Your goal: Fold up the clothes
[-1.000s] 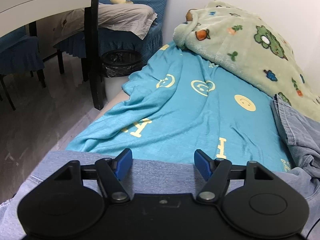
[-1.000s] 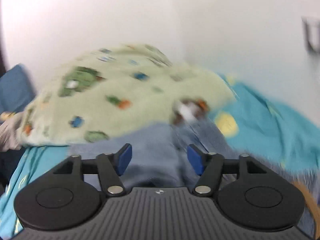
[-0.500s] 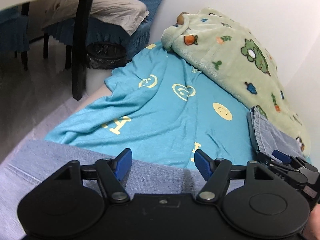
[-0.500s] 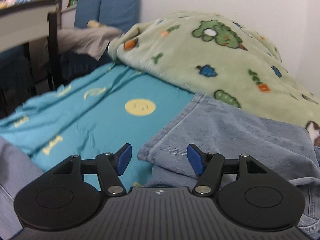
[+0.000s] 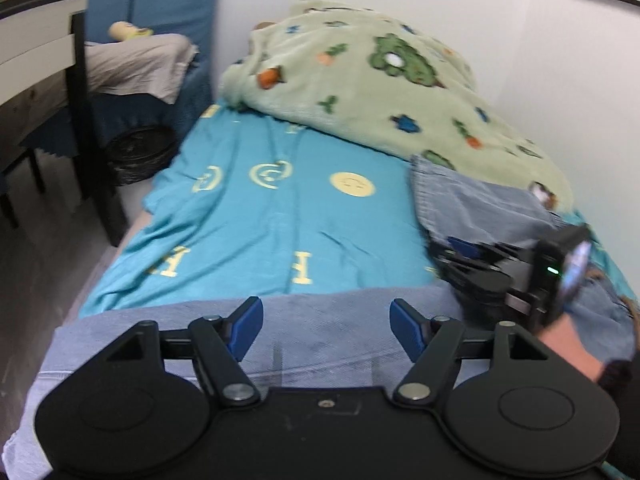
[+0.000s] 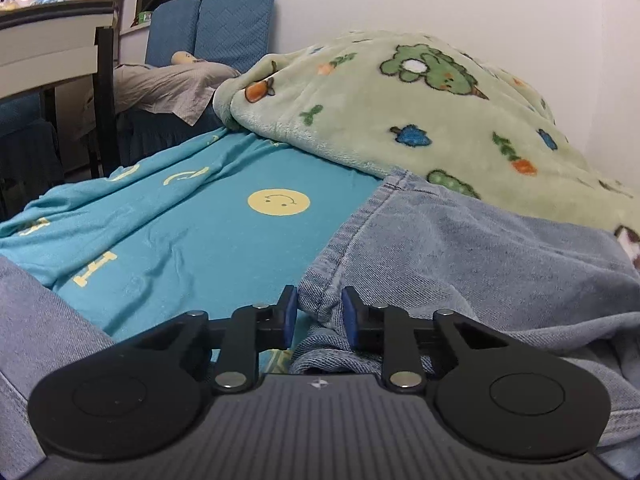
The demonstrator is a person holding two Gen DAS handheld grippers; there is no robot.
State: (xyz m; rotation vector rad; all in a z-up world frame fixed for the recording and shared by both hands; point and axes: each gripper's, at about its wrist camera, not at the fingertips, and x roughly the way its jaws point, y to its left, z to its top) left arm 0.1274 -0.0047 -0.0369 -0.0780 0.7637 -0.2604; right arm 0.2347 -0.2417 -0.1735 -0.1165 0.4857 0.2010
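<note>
Currently: right gripper (image 6: 317,312) nearly closed, blue pads pinching folded edge of jeans (image 6: 460,248) at near corner of upper layer. Left gripper (image 5: 326,328) wide open, nothing between pads (image 5: 245,326), hovering over near strip of denim (image 5: 320,344) at front edge of bed. Contact with that denim not discernible.

Jeans spread on teal sheet (image 5: 280,220) with yellow smiley prints. Hemmed edge (image 6: 360,216) running away from right camera toward green fleece blanket (image 6: 420,112), far end touching or tucked just under blanket. Long axis roughly along bed, slightly diagonal; second denim strip lying across bed under left gripper.

Blanket bunched against wall, right side. Dark table leg (image 5: 86,120), black bin (image 5: 140,152), blue chair (image 6: 212,24) with grey cloth (image 6: 168,88) beyond bed on left.
</note>
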